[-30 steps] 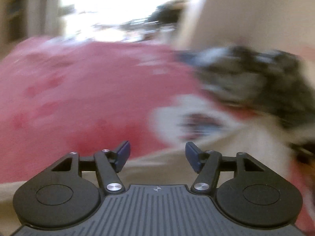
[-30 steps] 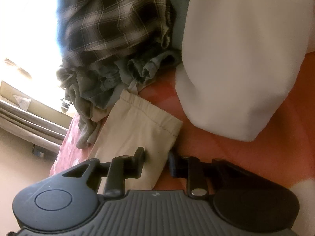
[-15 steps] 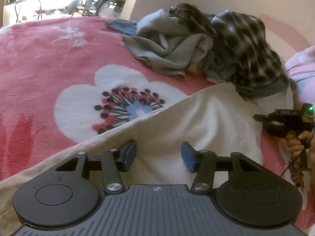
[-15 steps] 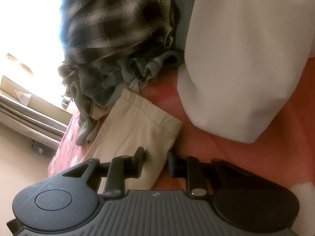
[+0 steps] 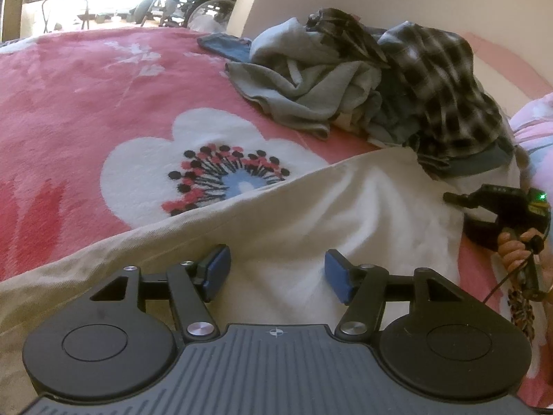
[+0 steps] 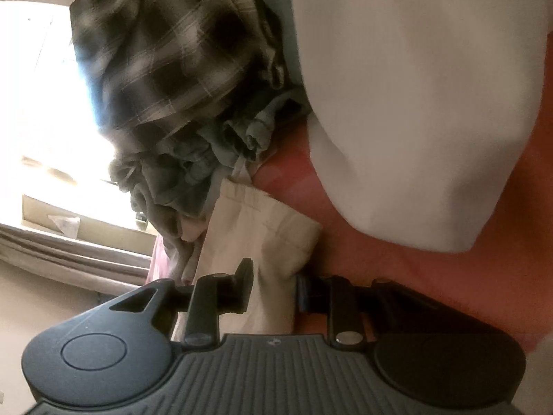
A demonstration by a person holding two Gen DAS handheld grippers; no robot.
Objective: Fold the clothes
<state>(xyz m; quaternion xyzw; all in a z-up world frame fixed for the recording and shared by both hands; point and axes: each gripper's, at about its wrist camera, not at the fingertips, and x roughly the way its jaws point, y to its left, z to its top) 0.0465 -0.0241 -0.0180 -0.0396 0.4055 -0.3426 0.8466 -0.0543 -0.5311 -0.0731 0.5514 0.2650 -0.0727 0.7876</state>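
Showing pillow (image 6: 414, 103) (right view only)

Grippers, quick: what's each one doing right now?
Left gripper: open, above the beige cloth, holding nothing.
Right gripper: fingers around the cloth's end; whether it's shut, cannot tell.

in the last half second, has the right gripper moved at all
No. The right gripper straddles the same cream garment corner, and the plaid shirt sits in the same place.
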